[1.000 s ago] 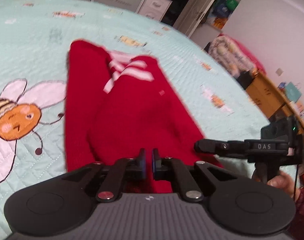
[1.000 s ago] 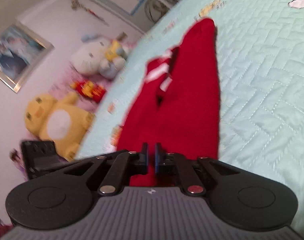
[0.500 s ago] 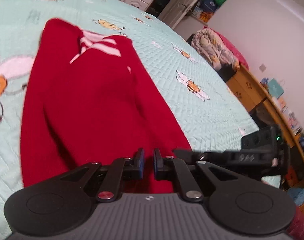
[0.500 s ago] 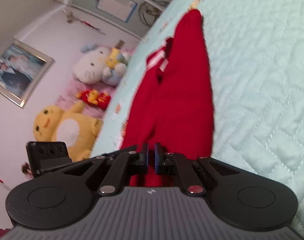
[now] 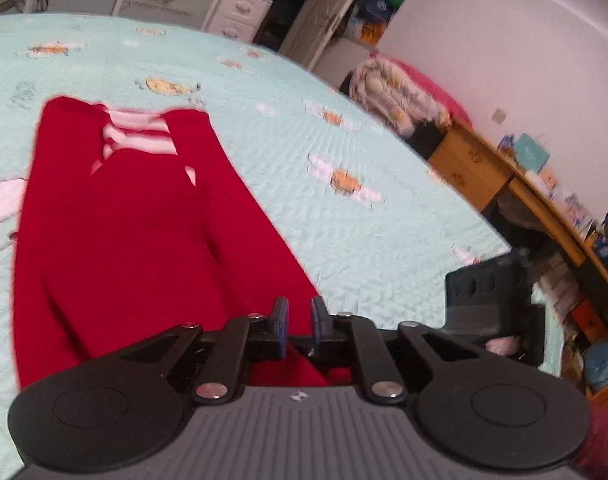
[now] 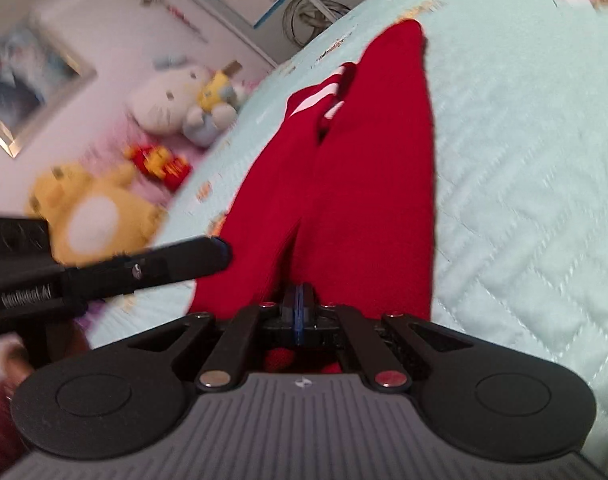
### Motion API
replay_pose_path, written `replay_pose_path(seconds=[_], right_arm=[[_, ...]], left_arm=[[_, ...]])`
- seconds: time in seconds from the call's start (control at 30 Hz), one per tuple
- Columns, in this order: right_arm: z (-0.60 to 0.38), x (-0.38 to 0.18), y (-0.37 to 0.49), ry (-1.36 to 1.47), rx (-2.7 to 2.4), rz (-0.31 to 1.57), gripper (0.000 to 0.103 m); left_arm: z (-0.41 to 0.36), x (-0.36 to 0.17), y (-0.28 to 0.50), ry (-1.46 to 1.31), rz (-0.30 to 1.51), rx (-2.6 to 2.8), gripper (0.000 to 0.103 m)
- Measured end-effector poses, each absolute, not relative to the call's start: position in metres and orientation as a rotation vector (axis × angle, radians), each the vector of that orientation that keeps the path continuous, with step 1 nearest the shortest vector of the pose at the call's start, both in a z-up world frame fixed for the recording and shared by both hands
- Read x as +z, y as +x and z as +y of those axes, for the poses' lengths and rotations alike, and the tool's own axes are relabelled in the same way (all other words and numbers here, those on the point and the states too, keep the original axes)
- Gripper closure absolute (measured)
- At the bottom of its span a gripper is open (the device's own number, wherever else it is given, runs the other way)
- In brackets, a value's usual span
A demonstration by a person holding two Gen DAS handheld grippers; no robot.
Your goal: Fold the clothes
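Fabric is filling most of my left wrist view: a red sweater [image 5: 143, 240] with white stripes at its collar is lying lengthwise on the pale green quilted bed [image 5: 384, 240], its hem nearest me and the collar at the far end. My left gripper [image 5: 299, 320] is sitting just over the hem's right corner with a small gap showing between its fingers and red cloth visible in and under that gap; I cannot tell whether it is pinching any of it. The right gripper's [image 5: 492, 312] black body is showing blurred at the right edge, beside the sweater, and a wooden desk [image 5: 484, 176] is standing beyond the bed. Turning to the right wrist view, my right gripper [image 6: 299, 312] is looking closed, its blue pads pressed together at the near hem of the sweater [image 6: 364, 200], with red cloth bunching below the fingers, so it is clamping the hem. The left gripper [image 6: 219, 250] is reaching in from the left, its tip at the sweater's left edge. Plush toys [image 6: 103, 216] are sitting blurred by the wall beyond.
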State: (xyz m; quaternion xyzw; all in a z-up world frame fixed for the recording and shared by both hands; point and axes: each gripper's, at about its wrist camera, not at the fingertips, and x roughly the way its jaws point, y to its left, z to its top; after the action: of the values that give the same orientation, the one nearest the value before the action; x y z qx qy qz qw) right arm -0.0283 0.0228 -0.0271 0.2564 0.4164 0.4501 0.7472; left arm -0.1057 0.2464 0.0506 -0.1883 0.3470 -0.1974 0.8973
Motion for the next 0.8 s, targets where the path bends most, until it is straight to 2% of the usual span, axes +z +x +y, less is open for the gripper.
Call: replay_pose_path(seconds=[0.07, 0.1, 0.17, 0.3, 0.53, 0.57, 0.77, 0.8], right_arm=[[0.022, -0.028, -0.025, 0.573, 0.975, 0.933, 0.103], [0.022, -0.029, -0.024, 0.582, 0.977, 0.94, 0.103], [0.017, -0.026, -0.021, 0.603, 0.983, 0.964, 0.103], [-0.01, -0.012, -0.015, 0.648, 0.93, 0.883, 0.096], [0.031, -0.01, 0.034, 0.628, 0.956, 0.892, 0.097], [0.036, -0.012, 0.041, 0.633, 0.951, 0.901, 0.103], [0.059, -0.023, 0.072, 0.673, 0.923, 0.935, 0.103], [0.055, -0.021, 0.069, 0.691, 0.921, 0.917, 0.096]], left_arm=[[0.249, 0.033, -0.099, -0.452, 0.74, -0.403, 0.091], [0.255, 0.03, -0.097, -0.494, 0.747, -0.39, 0.099], [0.263, 0.023, -0.096, -0.52, 0.774, -0.354, 0.1], [0.254, 0.023, -0.104, -0.444, 0.762, -0.357, 0.1], [0.235, 0.032, -0.11, -0.274, 0.741, -0.304, 0.099], [0.231, 0.032, -0.111, -0.243, 0.736, -0.295, 0.099], [0.223, 0.031, -0.118, -0.151, 0.7, -0.27, 0.099], [0.225, 0.03, -0.118, -0.16, 0.696, -0.272, 0.099]])
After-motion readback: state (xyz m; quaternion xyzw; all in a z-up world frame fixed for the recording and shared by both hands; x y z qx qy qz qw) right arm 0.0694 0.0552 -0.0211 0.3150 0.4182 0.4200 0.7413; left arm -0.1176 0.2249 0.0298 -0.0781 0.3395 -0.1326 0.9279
